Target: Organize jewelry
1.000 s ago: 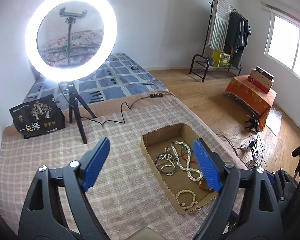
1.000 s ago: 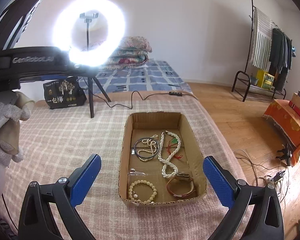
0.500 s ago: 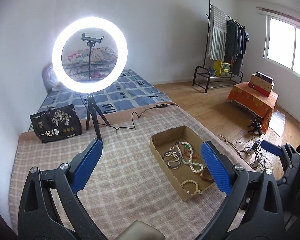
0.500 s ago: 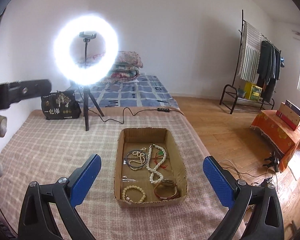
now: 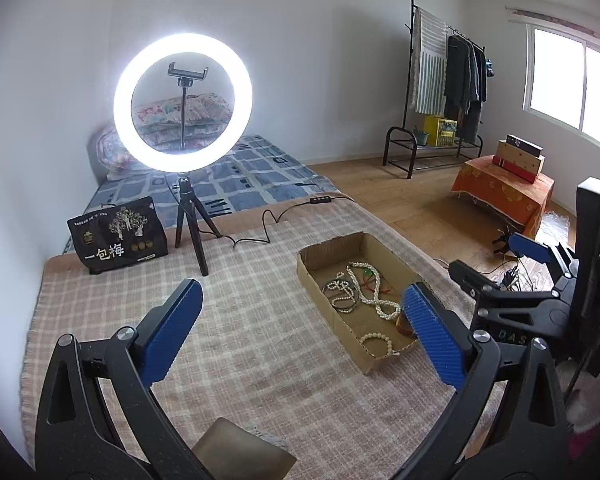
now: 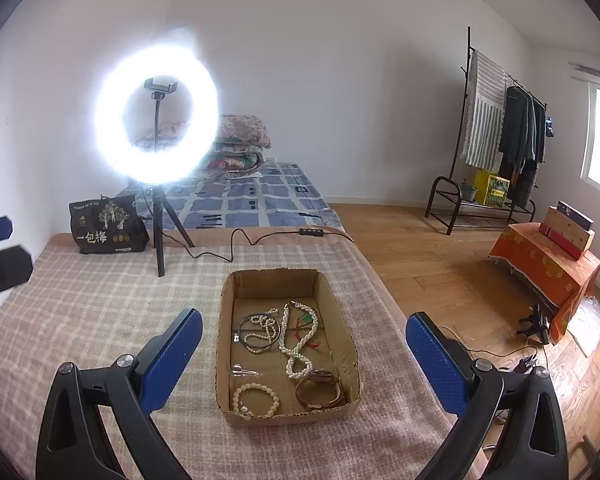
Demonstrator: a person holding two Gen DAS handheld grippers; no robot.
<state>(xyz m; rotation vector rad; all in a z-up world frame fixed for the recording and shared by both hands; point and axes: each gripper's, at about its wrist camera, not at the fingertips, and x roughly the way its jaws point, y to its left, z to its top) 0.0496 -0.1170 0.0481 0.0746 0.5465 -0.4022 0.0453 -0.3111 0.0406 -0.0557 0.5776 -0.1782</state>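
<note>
A cardboard tray (image 6: pixel 346 322) sits on the checked blanket (image 6: pixel 92 312), toward its right side. In the tray, a long pearl necklace (image 6: pixel 298 340) lies along the middle, with a cord bracelet tangled with small beads (image 6: pixel 258 330) to its left. Nearer the front wall lie a bead bracelet (image 6: pixel 256 398) at left and a watch (image 6: pixel 320 390) at right. Behind the tray, at the blanket's far left, a ring light on a tripod (image 6: pixel 156 116) stands, a printed bag (image 6: pixel 106 224) just left of it. Beyond both lies a mattress (image 6: pixel 252 200) with folded quilts (image 6: pixel 240 144) on it.
</note>
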